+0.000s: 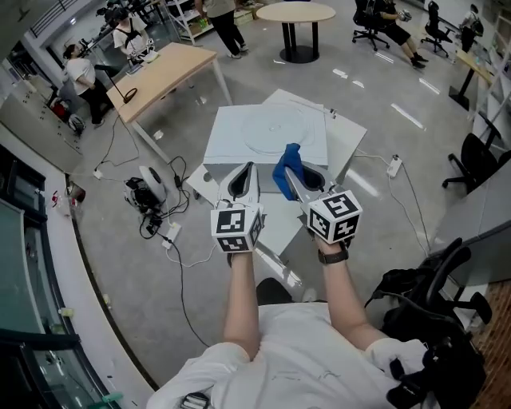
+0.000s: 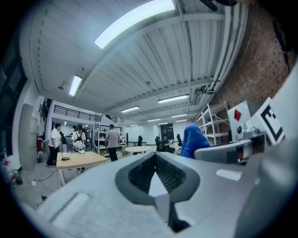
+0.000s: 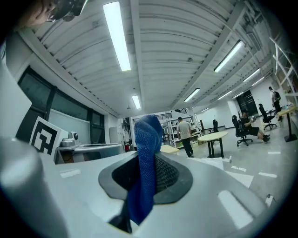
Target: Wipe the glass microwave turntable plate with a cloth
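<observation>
The clear glass turntable plate point(image 1: 275, 128) lies flat on a low white table point(image 1: 227, 148) in front of me. Both grippers are held up off the table, below the plate in the head view. My right gripper point(image 1: 291, 174) is shut on a blue cloth point(image 1: 287, 166), which sticks out past its tips; in the right gripper view the cloth point(image 3: 145, 162) runs up between the pads of that gripper point(image 3: 150, 175). My left gripper point(image 1: 242, 177) is shut with nothing in it. The left gripper view shows its own jaws point(image 2: 157, 179) together, and the cloth point(image 2: 192, 139) to the right.
A wooden table point(image 1: 164, 72) stands to the left and a round table point(image 1: 296, 14) further back. Cables and a small device point(image 1: 152, 190) lie on the floor at left, a power strip point(image 1: 393, 165) at right. Office chairs point(image 1: 477, 160) and a black bag point(image 1: 431, 319) are at right. People stand in the background.
</observation>
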Available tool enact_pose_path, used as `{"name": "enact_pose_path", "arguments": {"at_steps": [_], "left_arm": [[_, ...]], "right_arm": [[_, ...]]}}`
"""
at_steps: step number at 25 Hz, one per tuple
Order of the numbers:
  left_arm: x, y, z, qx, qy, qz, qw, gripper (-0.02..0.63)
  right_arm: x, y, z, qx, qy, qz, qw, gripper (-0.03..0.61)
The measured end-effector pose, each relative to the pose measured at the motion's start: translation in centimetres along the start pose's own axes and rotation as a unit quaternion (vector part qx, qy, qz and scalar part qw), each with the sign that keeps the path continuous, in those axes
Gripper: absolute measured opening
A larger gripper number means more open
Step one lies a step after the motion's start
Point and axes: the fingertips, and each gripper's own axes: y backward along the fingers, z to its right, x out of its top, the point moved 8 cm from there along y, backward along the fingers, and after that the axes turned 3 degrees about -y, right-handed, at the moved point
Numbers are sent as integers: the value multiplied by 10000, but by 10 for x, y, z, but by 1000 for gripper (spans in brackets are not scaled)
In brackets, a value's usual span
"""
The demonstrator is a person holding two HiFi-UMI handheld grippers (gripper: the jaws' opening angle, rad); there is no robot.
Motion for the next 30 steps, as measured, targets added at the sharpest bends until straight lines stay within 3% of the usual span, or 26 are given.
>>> {"name": "enact_pose_path", "arguments": {"at_steps": [6,14,18,22,26,30], "left_arm": [[-14,-34,-29,-2,109,-65,9999,2],[-14,-107,-87,-530,60,-88,9985,2],[-28,-138,-130,-789,92,-429,9959,2],[-44,-163,-147,-1173,277,-703,9902,2],[-69,-186,-148,-1623,320,-1223,9786,2],[-86,-207,-135,-2029,-39,-1754,9634,2]], "right_arm": [[-3,-34,14,219,117,-59,9997,69],[21,-96,47,-332,571,-190,9976,69],[32,-121,60,-720,795,-200,9940,69],[31,-128,72,-1128,798,-222,9902,69],[22,-134,88,-1222,701,-458,9890,69],[29,-140,116,-1118,774,-646,9886,70]]}}
